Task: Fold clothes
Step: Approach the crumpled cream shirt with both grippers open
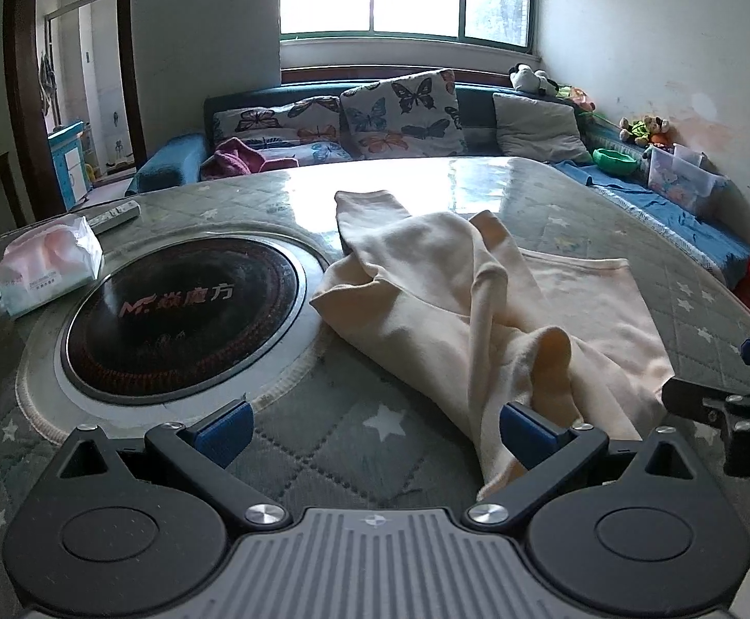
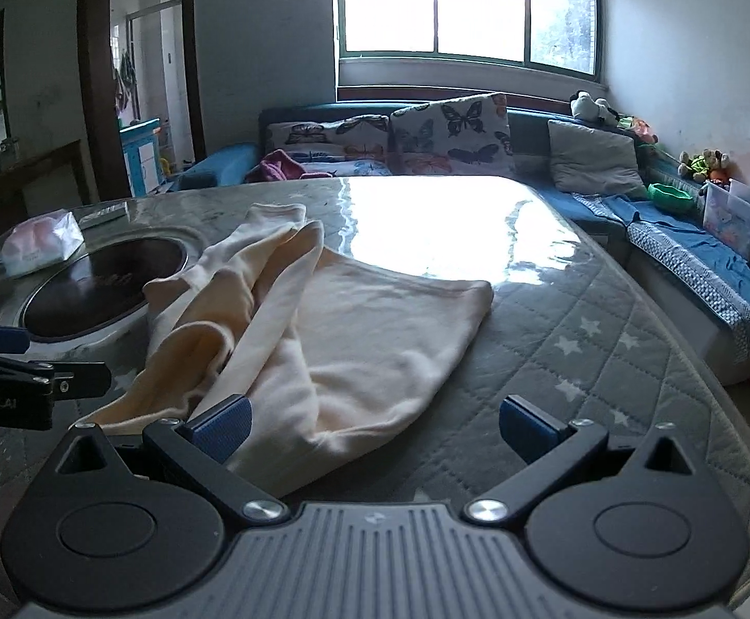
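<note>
The left gripper (image 1: 375, 433) is hanging over the near edge of the table with its jaws spread wide — nothing is sitting between them but quilted cover, though its right blue pad (image 1: 527, 433) is showing against the nearest fold of the cream garment (image 1: 478, 299). The right gripper (image 2: 375, 428) is standing just as wide, tilting down toward the same cloth; its left blue pad (image 2: 222, 425) is overlapping the garment's near hem, and whether it is touching the fabric is not clear.

The garment is lying rumpled on the grey star-patterned table cover (image 2: 581, 361), one part spreading flat, a bunched sleeve or leg trailing toward the round black cooktop (image 1: 184, 320) set into the table — its edge is lying just beside that rim. Beyond the cooktop, a tissue pack (image 1: 49, 268) and a remote (image 1: 116, 215) are resting. Behind the table, butterfly cushions (image 2: 447, 134) are leaning on a blue sofa under a bright window (image 2: 467, 5).
</note>
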`<state>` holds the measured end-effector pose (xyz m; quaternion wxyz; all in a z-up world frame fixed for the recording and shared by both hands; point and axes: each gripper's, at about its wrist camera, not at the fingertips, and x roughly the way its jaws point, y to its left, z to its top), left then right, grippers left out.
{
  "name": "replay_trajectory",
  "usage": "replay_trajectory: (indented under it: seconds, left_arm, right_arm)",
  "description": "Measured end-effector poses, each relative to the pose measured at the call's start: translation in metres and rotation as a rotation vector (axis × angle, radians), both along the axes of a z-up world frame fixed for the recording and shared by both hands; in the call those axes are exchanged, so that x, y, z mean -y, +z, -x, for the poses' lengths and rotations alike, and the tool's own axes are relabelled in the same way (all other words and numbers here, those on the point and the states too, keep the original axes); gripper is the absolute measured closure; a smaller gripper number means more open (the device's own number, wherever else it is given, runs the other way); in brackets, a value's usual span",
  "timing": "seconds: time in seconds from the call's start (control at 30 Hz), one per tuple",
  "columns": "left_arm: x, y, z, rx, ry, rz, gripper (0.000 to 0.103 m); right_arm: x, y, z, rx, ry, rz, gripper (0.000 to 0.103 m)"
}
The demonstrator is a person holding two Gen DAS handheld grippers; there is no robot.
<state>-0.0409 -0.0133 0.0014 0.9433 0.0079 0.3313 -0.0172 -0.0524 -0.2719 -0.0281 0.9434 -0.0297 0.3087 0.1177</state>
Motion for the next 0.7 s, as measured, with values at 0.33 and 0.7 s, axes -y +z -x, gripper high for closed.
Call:
replay_trajectory:
  seconds: [0.33, 0.7]
  left_arm:
    - [0.005, 0.001, 0.020, -0.003, -0.014, -0.004, 0.000]
    - [0.006, -0.001, 0.024, -0.016, -0.020, -0.015, 0.000]
  right_arm:
    - [0.000, -0.002, 0.012, -0.021, 0.021, -0.006, 0.000]
    - [-0.004, -0.003, 0.021, -0.037, 0.040, -0.011, 0.000]
